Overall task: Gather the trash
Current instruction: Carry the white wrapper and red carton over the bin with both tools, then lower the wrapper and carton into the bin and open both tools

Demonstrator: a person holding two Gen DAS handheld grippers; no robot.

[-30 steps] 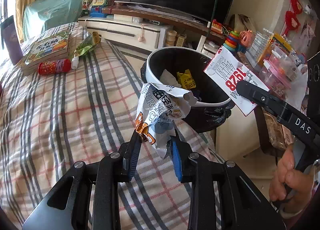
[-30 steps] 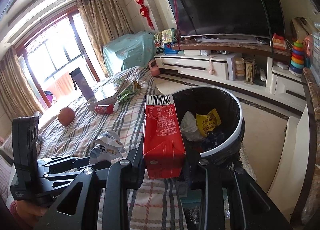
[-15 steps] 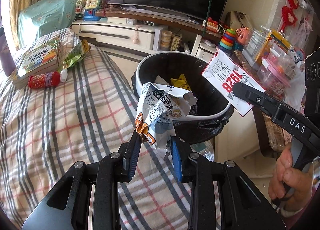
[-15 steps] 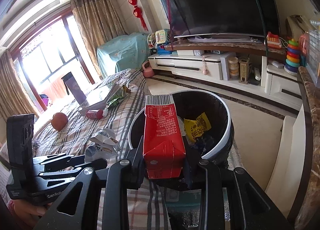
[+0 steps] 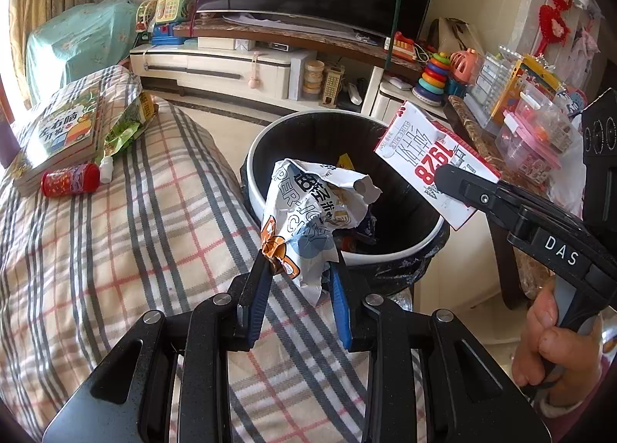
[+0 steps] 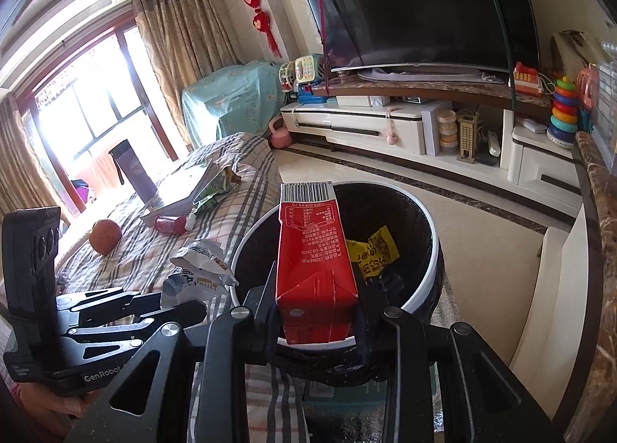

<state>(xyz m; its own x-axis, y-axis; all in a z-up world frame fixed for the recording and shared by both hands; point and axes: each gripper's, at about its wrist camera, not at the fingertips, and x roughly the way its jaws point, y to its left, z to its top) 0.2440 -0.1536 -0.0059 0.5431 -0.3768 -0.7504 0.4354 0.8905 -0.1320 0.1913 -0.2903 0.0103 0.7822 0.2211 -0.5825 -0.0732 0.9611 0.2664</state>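
My left gripper [image 5: 299, 271] is shut on a crumpled white snack wrapper [image 5: 312, 208] and holds it at the near rim of the black trash bin [image 5: 397, 254], which has a white rim and some trash inside. My right gripper [image 6: 316, 300] is shut on a red milk carton [image 6: 314, 250] and holds it over the bin's near edge [image 6: 424, 288]. The carton [image 5: 435, 161] and the right gripper [image 5: 447, 177] also show in the left wrist view, above the bin's right side. The wrapper [image 6: 200, 269] and the left gripper [image 6: 181, 308] show in the right wrist view.
The plaid-covered surface [image 5: 115, 242] carries a stack of books [image 5: 61, 134], a red can [image 5: 69, 182], a green snack bag [image 5: 123, 130] and a round orange fruit [image 6: 105, 236]. A TV cabinet [image 5: 239, 69] stands behind. A cluttered shelf [image 5: 528, 123] is to the right of the bin.
Both grippers have moved closer to the bin with their loads. The carton now hangs further over the opening and the wrapper sits at the bin's near rim.
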